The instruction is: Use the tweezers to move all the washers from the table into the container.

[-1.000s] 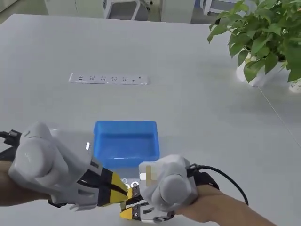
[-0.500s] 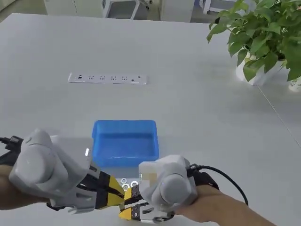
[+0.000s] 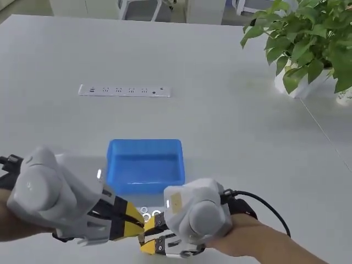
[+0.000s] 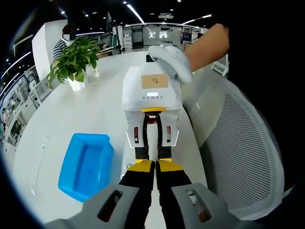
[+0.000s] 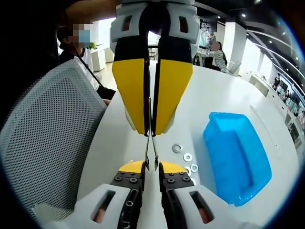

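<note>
Meeting tip to tip at the near edge of the white table [image 3: 231,110], the left gripper [image 3: 142,225] and the right gripper [image 3: 149,234] each have their jaws pressed shut on the thin metal tweezers [image 5: 150,138], which span the gap between them. Several small washers [image 3: 144,210] lie loose on the table at 12 o'clock from the jaws. They sit near the front wall of the blue container [image 3: 146,165], at its 6 o'clock.
</note>
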{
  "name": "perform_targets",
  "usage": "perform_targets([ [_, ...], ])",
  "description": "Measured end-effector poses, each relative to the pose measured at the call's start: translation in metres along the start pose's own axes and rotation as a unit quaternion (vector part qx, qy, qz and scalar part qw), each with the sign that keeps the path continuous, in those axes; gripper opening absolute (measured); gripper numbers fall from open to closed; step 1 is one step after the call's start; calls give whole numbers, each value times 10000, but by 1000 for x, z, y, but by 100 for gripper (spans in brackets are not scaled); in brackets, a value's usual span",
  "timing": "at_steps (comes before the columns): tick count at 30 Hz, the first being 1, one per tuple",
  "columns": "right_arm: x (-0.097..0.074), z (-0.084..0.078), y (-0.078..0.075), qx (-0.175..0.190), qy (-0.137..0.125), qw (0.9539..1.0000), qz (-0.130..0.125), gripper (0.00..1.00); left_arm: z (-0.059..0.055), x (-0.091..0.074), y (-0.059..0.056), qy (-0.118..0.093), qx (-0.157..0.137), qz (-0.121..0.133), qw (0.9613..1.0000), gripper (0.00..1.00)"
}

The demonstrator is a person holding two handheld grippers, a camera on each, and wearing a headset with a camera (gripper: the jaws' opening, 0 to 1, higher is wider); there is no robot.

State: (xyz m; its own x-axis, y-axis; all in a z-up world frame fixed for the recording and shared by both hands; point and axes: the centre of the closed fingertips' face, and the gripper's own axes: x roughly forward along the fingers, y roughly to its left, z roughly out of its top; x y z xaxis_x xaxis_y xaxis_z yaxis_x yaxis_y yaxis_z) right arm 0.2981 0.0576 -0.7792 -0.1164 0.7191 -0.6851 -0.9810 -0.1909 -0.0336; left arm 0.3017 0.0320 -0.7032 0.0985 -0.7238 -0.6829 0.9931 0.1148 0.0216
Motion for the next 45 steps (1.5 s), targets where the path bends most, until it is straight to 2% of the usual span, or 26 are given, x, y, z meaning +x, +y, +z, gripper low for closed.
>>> perform_targets([
  [14,-5,-1,-9,59,-40,9999,-137,13,6,0,8,-24,88,1,10000,6],
  [22,-15,-7,-20,164,-41,9993,-331,16,10,3,14,-34,165,-8,9999,6],
  [31,-23,-18,-25,332,-28,9983,-488,19,13,9,20,-53,235,-28,9997,6],
  [45,-21,-19,-30,377,-66,9977,-565,19,11,15,29,-17,307,-6,9995,6],
])
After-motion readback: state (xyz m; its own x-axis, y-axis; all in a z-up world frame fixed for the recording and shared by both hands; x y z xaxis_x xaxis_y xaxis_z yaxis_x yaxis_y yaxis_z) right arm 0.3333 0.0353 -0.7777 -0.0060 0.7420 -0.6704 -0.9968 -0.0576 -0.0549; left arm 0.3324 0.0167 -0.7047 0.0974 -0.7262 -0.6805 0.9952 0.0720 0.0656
